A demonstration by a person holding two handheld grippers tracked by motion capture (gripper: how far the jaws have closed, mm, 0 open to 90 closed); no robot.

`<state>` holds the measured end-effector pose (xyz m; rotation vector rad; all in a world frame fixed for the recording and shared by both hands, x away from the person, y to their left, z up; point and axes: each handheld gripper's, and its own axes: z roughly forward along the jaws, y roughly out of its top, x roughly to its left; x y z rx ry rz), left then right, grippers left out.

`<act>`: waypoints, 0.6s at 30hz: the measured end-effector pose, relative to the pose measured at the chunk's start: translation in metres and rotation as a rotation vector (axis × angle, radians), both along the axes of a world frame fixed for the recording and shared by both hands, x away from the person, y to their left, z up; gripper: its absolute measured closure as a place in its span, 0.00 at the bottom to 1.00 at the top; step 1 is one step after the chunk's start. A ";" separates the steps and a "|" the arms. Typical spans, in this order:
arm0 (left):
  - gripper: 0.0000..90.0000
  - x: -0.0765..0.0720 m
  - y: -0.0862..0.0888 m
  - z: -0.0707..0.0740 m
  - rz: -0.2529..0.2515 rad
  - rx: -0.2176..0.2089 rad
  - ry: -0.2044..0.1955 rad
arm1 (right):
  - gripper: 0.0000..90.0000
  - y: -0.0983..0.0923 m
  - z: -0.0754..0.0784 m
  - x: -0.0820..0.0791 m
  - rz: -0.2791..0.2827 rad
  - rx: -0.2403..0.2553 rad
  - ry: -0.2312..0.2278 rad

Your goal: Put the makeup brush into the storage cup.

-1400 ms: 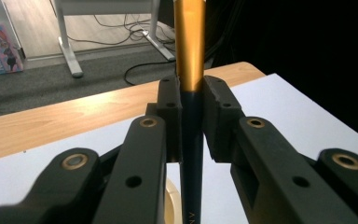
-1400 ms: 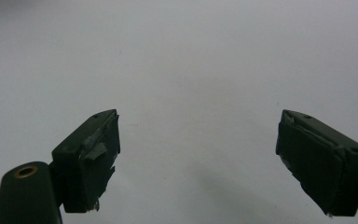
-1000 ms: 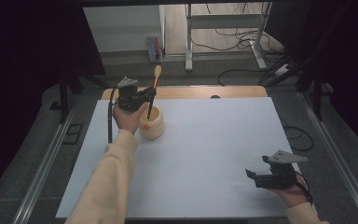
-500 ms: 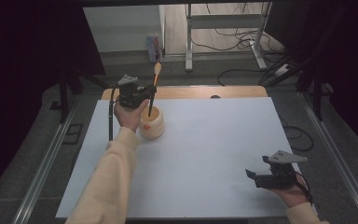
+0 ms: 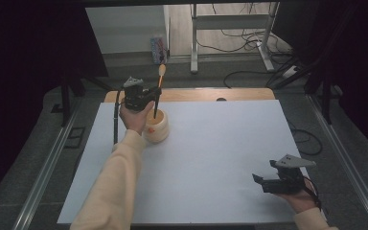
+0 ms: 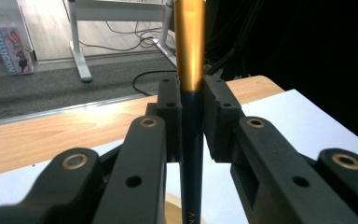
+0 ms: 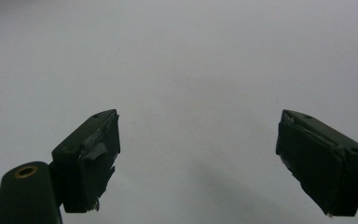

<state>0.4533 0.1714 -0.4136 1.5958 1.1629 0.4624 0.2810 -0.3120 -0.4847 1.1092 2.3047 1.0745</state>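
Note:
A slim brush (image 5: pixel 159 81) with a dark handle and an orange-gold upper part stands nearly upright, its lower end inside a cream round cup (image 5: pixel 158 130) at the back left of the white mat (image 5: pixel 220 143). My left gripper (image 5: pixel 154 93) is shut on the brush handle just above the cup. In the left gripper view the jaws of this gripper (image 6: pixel 192 109) clamp the dark shaft of the brush (image 6: pixel 190 42), and the cup rim (image 6: pixel 173 213) peeks out below. My right gripper (image 5: pixel 262 172) rests low near the front right of the mat, open and holding nothing (image 7: pixel 198 144).
The mat lies on a wooden table whose bare strip (image 5: pixel 206 94) runs along the far edge. Behind it are a metal desk frame (image 5: pixel 230 28), floor cables (image 5: pixel 249 76) and a colourful box (image 5: pixel 158 48). Metal rails (image 5: pixel 52 163) flank the table.

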 end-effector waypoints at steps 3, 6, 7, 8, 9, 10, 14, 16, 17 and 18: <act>0.87 0.003 0.001 -0.003 0.006 -0.005 -0.004 | 0.15 0.000 0.000 0.000 -0.001 -0.002 -0.001; 0.87 0.004 0.001 -0.005 0.004 -0.004 -0.004 | 0.15 -0.001 -0.001 0.001 -0.001 -0.003 0.000; 0.87 0.005 0.001 -0.007 0.004 0.000 -0.005 | 0.15 -0.001 -0.001 0.001 -0.001 -0.003 0.000; 0.87 0.005 0.001 -0.008 0.003 0.003 -0.004 | 0.15 -0.001 -0.001 0.001 -0.003 -0.002 0.000; 0.87 0.006 0.002 -0.009 0.003 0.003 -0.002 | 0.15 -0.001 -0.001 0.001 -0.004 -0.002 0.002; 0.87 0.007 0.002 -0.011 0.004 0.003 -0.005 | 0.15 -0.001 -0.001 0.001 -0.004 -0.002 0.002; 0.87 0.008 0.004 -0.013 0.004 0.000 -0.011 | 0.15 -0.002 -0.001 0.001 -0.006 -0.003 0.005; 0.87 0.008 0.005 -0.014 0.003 -0.001 -0.014 | 0.15 -0.002 -0.002 0.001 -0.006 -0.002 0.004; 0.87 0.008 0.005 -0.016 0.002 0.000 -0.017 | 0.15 -0.002 -0.002 0.001 -0.006 -0.002 0.004; 0.87 0.008 0.005 -0.016 0.002 0.000 -0.017 | 0.15 -0.002 -0.002 0.001 -0.006 -0.003 0.004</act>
